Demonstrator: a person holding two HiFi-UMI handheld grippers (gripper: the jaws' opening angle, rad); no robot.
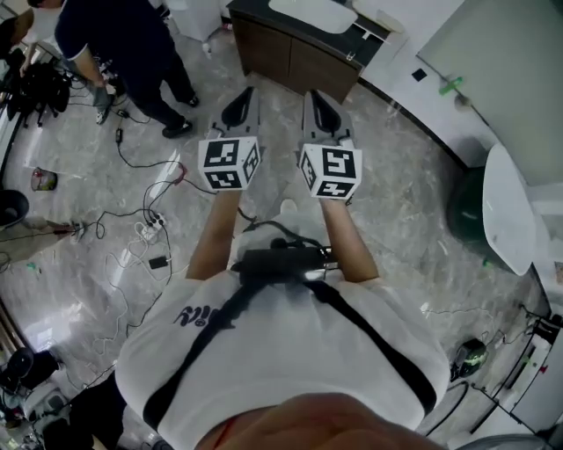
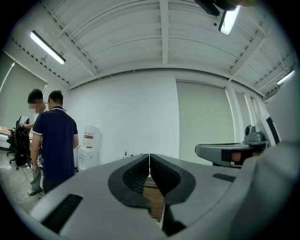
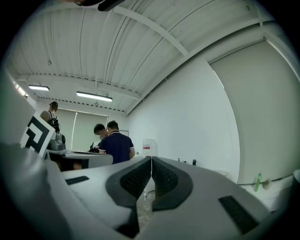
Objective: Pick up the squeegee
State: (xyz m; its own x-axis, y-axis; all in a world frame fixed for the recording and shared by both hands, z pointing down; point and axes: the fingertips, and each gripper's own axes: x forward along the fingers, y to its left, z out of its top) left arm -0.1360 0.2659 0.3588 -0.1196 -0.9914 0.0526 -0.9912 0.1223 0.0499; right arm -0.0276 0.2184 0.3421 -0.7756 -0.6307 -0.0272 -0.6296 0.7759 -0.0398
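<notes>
No squeegee shows clearly in any view. A small green object [image 1: 451, 85] sticks to the pale wall panel at the upper right; in the right gripper view a green item [image 3: 258, 181] stands on a ledge, and I cannot tell what it is. My left gripper [image 1: 239, 101] and right gripper [image 1: 322, 104] are held side by side over the marble floor, pointing level toward the wooden cabinet [image 1: 295, 57]. The left gripper [image 2: 149, 164] has its jaws together with nothing between them. The right gripper [image 3: 151, 168] is likewise shut and empty.
A white basin [image 1: 312, 13] sits on the cabinet. A person in a dark shirt [image 1: 123, 39] stands at the far left. Cables and a power strip [image 1: 148, 230] lie on the floor at left. A white fixture [image 1: 508, 209] and a dark green bin [image 1: 464, 209] are at right.
</notes>
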